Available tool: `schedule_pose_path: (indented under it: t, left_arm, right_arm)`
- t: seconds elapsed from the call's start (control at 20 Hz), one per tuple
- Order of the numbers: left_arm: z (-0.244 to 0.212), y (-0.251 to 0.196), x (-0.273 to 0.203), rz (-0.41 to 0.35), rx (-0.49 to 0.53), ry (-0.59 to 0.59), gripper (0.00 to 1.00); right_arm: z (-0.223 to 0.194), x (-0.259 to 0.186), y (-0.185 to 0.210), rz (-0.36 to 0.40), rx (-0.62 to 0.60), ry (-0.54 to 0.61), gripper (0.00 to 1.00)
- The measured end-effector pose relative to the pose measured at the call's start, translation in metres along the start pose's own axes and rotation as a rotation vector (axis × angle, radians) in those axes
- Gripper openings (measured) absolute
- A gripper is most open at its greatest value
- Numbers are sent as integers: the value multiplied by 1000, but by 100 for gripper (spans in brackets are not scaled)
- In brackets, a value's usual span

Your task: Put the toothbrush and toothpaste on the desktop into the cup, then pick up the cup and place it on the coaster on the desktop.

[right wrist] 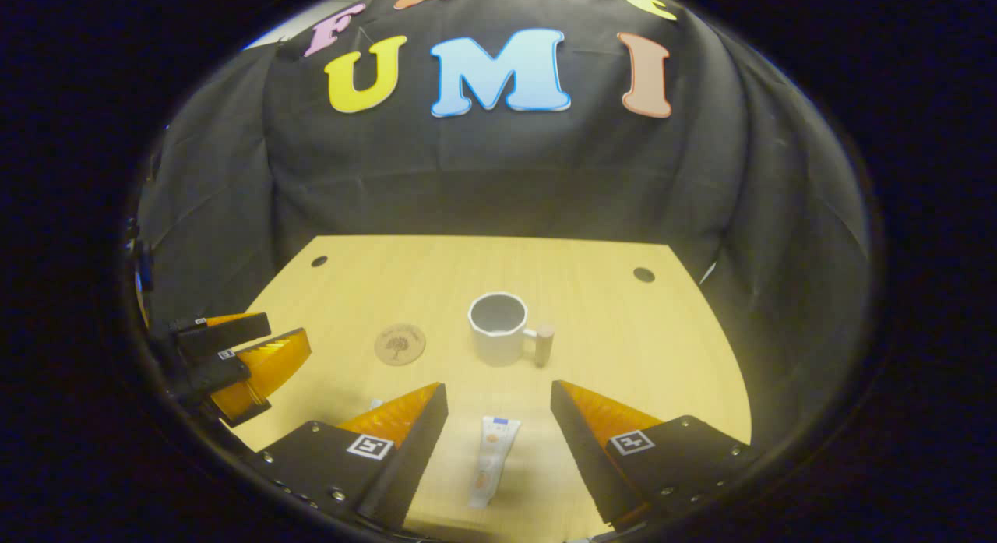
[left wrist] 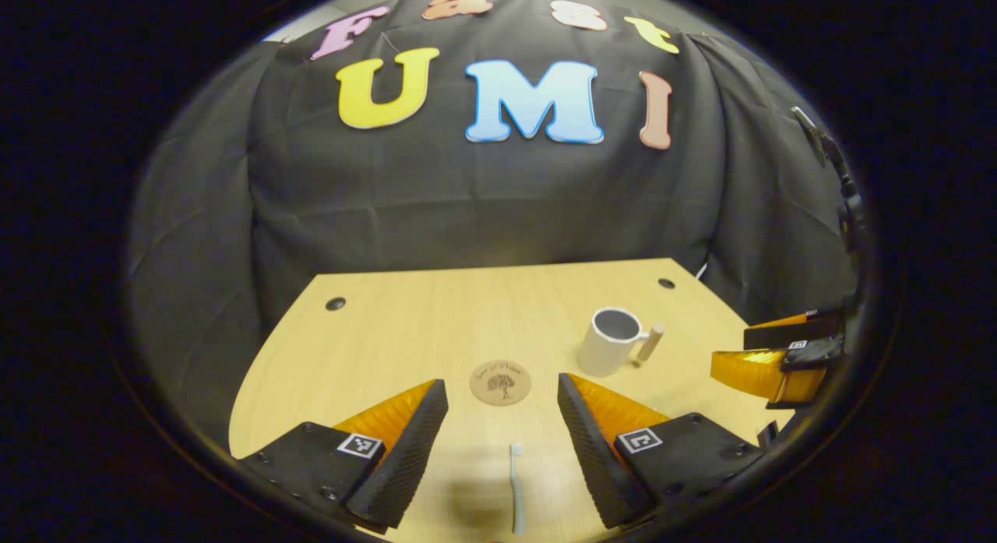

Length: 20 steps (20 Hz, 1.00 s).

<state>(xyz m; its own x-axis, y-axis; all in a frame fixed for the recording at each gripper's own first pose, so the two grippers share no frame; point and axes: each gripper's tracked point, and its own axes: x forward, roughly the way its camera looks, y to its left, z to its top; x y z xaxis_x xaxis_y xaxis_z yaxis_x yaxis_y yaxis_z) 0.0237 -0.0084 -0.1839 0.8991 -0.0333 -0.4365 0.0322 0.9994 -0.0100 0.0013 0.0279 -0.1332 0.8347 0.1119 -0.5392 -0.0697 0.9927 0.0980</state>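
Left tongs (left wrist: 502, 442), spread wide and gripping nothing, hang above the pale wooden counter (left wrist: 405, 325) with the slim white plastic toothbrush (left wrist: 516, 488) lying lengthwise between the fingers, its bristled head pointing away towards the round cork coaster (left wrist: 500, 382). Right tongs (right wrist: 498, 442), equally parted and empty, straddle the white toothpaste tube (right wrist: 489, 461), its long axis aimed ahead at the white faceted ceramic cup (right wrist: 498, 327). Each tool looks lined up for a straight drop onto its own item.
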Motion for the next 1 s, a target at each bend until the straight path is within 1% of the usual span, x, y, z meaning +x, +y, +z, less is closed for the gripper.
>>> schedule_pose_path:
  t: [0.05, 0.1, 0.15, 0.3, 0.35, 0.45, 0.55, 0.75, 0.85, 0.95, 1.0]
  left_arm:
    - [-14, 1, 7, 2, 2, 52, 92]
    - [-24, 3, 14, 1, -1, 100, 93]
    - [-33, 3, 21, -7, -9, 136, 95]
    - [-65, 4, 38, -39, -20, 252, 95]
    - [-76, 6, 43, -38, -7, 287, 95]
    - [-109, 15, 52, -63, 16, 368, 95]
    - [-124, 21, 55, -76, 26, 439, 95]
    - [-156, 43, 80, -72, 2, 520, 96]
    - [-173, 48, 96, -53, -10, 561, 96]
    - [-185, 47, 97, -40, -16, 595, 96]
    - [-190, 51, 99, -19, -3, 609, 96]
  right_arm:
    - [-9, 6, 0, 4, 8, 36, 86]
    - [-18, 13, 1, 11, 16, 69, 86]
    - [-25, 19, 1, 16, 24, 107, 86]
    - [-58, 37, -2, 21, 44, 215, 86]
    - [-68, 40, -2, 28, 51, 260, 87]
    - [-86, 47, -1, 25, 65, 339, 87]
    - [-111, 54, -2, 23, 62, 416, 87]
    - [-133, 69, -3, 9, 37, 481, 88]
    - [-141, 75, -1, 17, 39, 513, 88]
    - [-145, 82, -1, 9, 38, 533, 86]
    - [-147, 84, -1, 6, 38, 544, 86]
